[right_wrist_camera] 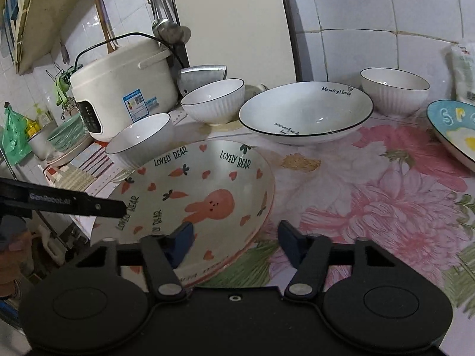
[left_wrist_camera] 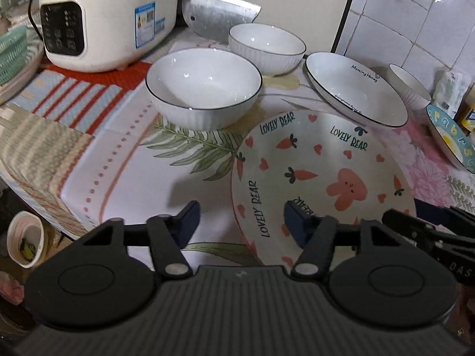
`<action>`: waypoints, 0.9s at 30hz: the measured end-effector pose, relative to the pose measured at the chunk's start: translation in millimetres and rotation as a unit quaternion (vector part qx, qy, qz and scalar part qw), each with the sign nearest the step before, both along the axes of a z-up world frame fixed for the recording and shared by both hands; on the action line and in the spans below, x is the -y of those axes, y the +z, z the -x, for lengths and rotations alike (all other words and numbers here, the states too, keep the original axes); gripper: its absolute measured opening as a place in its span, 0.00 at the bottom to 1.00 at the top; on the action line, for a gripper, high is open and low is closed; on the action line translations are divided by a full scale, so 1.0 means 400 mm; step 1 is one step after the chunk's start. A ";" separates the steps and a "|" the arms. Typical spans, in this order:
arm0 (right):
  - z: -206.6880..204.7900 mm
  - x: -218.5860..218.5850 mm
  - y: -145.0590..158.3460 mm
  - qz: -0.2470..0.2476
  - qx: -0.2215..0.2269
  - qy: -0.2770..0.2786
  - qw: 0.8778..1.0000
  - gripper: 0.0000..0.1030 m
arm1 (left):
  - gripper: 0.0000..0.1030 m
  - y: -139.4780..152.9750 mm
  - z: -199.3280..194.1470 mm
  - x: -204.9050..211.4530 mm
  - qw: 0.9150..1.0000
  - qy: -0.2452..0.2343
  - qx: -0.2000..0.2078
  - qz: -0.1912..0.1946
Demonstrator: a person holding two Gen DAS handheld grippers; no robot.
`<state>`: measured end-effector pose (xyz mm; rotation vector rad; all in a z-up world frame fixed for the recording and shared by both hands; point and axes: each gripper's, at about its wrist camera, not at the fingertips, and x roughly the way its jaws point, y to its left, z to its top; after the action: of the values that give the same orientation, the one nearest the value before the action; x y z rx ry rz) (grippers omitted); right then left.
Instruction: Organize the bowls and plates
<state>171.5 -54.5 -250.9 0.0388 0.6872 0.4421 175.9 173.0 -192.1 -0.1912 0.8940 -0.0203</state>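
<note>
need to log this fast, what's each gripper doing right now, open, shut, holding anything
Left gripper: open, jaws astride the near rim of the Lovely Bear plate, not pressing it.
Right gripper: open, astride the same plate's rim, holding nothing.

L wrist cam, close, angled down over desk [left_wrist_camera: 148,163] from left, R wrist cam from right, both share bunny plate [left_wrist_camera: 320,160] [right_wrist_camera: 207,178].

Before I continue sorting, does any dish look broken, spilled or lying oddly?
Nothing looks broken or spilled. Only the Morning Honey plate sits tilted, its far edge seemingly propped on something hidden; the Lovely Bear plate lies flat.
</note>
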 end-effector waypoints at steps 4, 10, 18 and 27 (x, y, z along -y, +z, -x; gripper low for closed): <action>-0.032 0.000 -0.011 0.002 -0.023 -0.006 1.000 0.42 | 0.47 -0.023 -0.014 -0.004 1.000 0.008 -0.021 0.008; -0.043 -0.002 -0.019 0.007 -0.034 -0.010 0.999 0.28 | 0.24 -0.030 -0.008 -0.007 0.999 0.003 -0.015 0.046; -0.067 0.009 -0.021 -0.022 -0.058 -0.006 0.998 0.26 | 0.23 -0.024 -0.017 0.010 0.999 0.016 -0.024 0.041; -0.061 0.040 0.035 -0.020 -0.067 -0.020 0.997 0.26 | 0.24 0.028 -0.027 0.051 0.998 -0.028 -0.045 0.042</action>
<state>196.1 -70.4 -236.8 0.1204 0.8090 0.4167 186.8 152.5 -180.8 -0.2480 0.9894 -0.1021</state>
